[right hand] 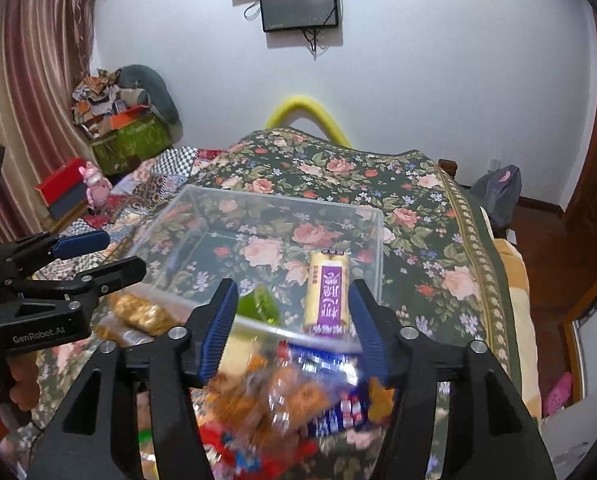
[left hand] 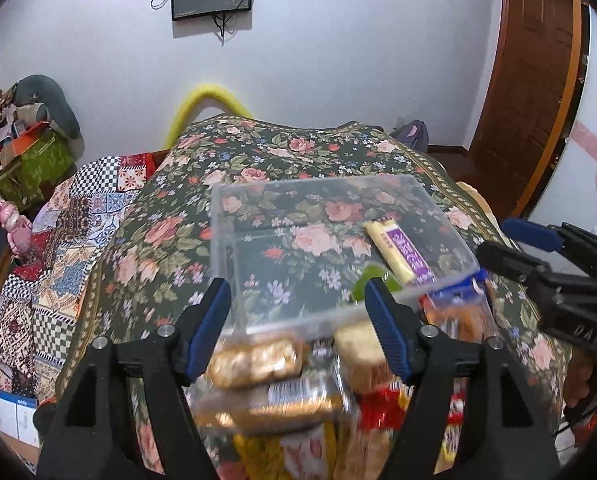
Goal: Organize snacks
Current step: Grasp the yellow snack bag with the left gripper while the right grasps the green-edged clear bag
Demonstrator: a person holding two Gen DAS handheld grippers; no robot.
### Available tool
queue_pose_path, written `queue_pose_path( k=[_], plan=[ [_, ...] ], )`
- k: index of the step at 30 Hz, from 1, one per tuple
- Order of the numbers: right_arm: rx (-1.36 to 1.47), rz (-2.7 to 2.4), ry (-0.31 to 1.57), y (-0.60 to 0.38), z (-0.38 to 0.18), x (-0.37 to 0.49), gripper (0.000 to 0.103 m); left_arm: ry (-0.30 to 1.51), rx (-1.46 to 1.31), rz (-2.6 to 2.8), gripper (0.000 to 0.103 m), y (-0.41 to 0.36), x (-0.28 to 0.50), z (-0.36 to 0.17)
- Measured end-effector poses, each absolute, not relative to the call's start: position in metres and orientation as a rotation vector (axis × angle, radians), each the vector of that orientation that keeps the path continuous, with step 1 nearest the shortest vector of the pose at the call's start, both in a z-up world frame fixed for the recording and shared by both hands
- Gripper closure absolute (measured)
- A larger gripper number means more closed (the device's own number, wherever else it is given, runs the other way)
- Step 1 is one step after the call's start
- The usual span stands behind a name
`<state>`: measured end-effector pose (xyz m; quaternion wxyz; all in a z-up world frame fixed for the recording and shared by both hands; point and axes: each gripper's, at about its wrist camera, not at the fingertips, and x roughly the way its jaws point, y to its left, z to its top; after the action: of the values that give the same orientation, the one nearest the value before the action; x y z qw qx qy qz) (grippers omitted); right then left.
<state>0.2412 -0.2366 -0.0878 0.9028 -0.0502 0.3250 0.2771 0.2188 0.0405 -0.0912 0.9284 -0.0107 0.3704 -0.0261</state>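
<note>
Task is early, by the look of it: the clear plastic box (left hand: 338,216) sits on the floral bedspread (left hand: 258,152) just ahead of both tongs and holds only two items, a yellow bar with a purple label (left hand: 398,250) at its near right side and a green snack (right hand: 258,304) beside it near the front wall. Most snacks are not yet sorted; a loose pile lies outside the box, directly under and behind the fingertips. Under the left gripper (left hand: 300,324) sit golden-brown packs (left hand: 258,364), stacked, with a pale pack (left hand: 358,344) just inside its right pad and red wrappers (left hand: 382,408) lower down. Under the right gripper (right hand: 292,330) is a blurred orange-and-blue biscuit pack (right hand: 318,396), more red wrappers near the bottom edge, and another golden pack (right hand: 138,314) off to its left, below the left tool. Left tongs: jaws roughly half apart, pads clear of everything, nothing held; the box's front wall is seen between them, but contact isn't evident. Right tongs: also about half apart, empty; the purple-label bar appears between the tips but lies inside the box beyond them, not gripped. Remaining work, as I judge it: pick the pile up piece by piece and drop it in the box.
</note>
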Motion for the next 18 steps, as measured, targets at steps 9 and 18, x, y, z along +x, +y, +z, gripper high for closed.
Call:
queue_pose_path(
  k=[9, 18],
  plan=[
    [-0.078, 0.546, 0.712, -0.253, -0.105, 0.216, 0.036, 0.809, -0.058, -0.038, 0.008, 0.063, 0.183, -0.113],
    [-0.032, 0.558, 0.801, -0.261, -0.132, 0.201, 0.035, 0.908, -0.068, -0.020, 0.007, 0.079, 0.163, -0.157]
  ],
)
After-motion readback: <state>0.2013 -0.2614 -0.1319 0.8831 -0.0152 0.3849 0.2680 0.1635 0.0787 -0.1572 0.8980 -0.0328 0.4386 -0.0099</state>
